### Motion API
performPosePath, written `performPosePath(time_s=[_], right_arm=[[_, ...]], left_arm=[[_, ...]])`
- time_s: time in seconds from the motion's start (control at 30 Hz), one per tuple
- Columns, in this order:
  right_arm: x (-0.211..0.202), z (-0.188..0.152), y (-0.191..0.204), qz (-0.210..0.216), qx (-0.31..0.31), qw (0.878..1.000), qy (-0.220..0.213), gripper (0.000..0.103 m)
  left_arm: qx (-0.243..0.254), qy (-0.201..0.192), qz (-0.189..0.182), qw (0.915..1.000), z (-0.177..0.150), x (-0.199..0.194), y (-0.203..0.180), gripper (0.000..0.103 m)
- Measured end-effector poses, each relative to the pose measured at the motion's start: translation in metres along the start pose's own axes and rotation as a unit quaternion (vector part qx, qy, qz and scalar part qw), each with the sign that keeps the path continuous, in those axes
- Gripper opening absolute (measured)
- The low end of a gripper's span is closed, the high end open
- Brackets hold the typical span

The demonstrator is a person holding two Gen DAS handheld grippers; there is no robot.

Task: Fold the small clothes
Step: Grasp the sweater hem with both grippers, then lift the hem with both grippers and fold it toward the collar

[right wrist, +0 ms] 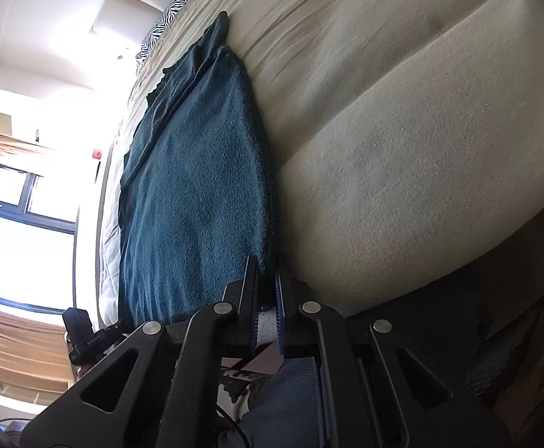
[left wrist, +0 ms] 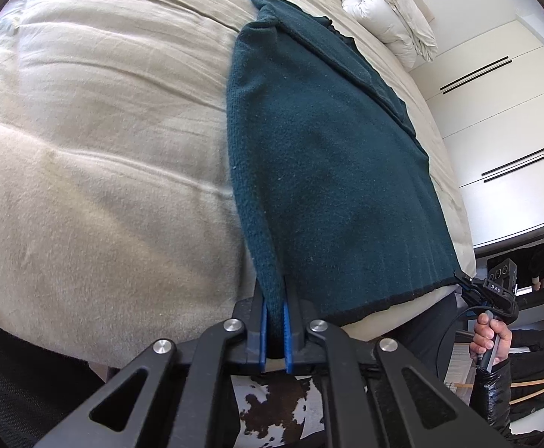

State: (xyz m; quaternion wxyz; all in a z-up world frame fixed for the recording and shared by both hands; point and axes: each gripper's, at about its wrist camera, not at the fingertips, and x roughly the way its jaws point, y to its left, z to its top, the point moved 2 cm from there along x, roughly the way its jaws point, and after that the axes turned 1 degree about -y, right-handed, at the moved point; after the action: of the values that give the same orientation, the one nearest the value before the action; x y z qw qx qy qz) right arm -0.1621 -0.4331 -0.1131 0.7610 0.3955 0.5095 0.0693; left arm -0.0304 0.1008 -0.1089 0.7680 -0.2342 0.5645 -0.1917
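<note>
A dark teal knit garment (left wrist: 328, 156) lies flat along the cream bed cover (left wrist: 96, 142), with a folded layer at its far end. My left gripper (left wrist: 275, 291) is shut on the garment's near left corner at the bed's edge. My right gripper (right wrist: 266, 272) is shut on the garment's (right wrist: 193, 186) near right corner, over the bed cover (right wrist: 402, 130). The right gripper also shows in the left wrist view (left wrist: 466, 283), at the far end of the garment's black-trimmed hem. The left gripper also shows in the right wrist view (right wrist: 120, 326), low at the left, only its body clear.
A rolled white duvet (left wrist: 388, 22) lies at the far end of the bed. White wardrobe doors (left wrist: 503, 112) stand beyond the bed. A zebra-print pillow (right wrist: 163, 22) lies near the headboard. A bright window (right wrist: 21, 231) is at the side. A cowhide rug (left wrist: 275, 410) lies below.
</note>
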Motion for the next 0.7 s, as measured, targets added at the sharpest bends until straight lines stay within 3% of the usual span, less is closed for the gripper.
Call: performPosePath(time_s=[0.13,0.27,0.53,0.7], right_arm=[[-0.003,-0.004,0.024,0.001,-0.042,0.999,0.008,0.006],[-0.010,-0.002,0.052,0.037,-0.068,0.997,0.008,0.006],[-0.040,0.024,0.081,0.150,-0.034,0.987,-0.055,0.006],[-0.043,0.047,0.097,0.163,-0.033,0.984,-0.071,0.006]], left_arm=[[0.000,-0.017,-0.034,0.9993,0.003,-0.017,-0.006,0.007],[-0.004,-0.044,-0.083,0.9955,0.009,-0.037,-0.015,0.007],[-0.035,-0.098,-0.177,0.9786,0.037,-0.072,-0.023,0.007],[-0.058,-0.108,-0.200,0.9721,0.061,-0.070,-0.024,0.007]])
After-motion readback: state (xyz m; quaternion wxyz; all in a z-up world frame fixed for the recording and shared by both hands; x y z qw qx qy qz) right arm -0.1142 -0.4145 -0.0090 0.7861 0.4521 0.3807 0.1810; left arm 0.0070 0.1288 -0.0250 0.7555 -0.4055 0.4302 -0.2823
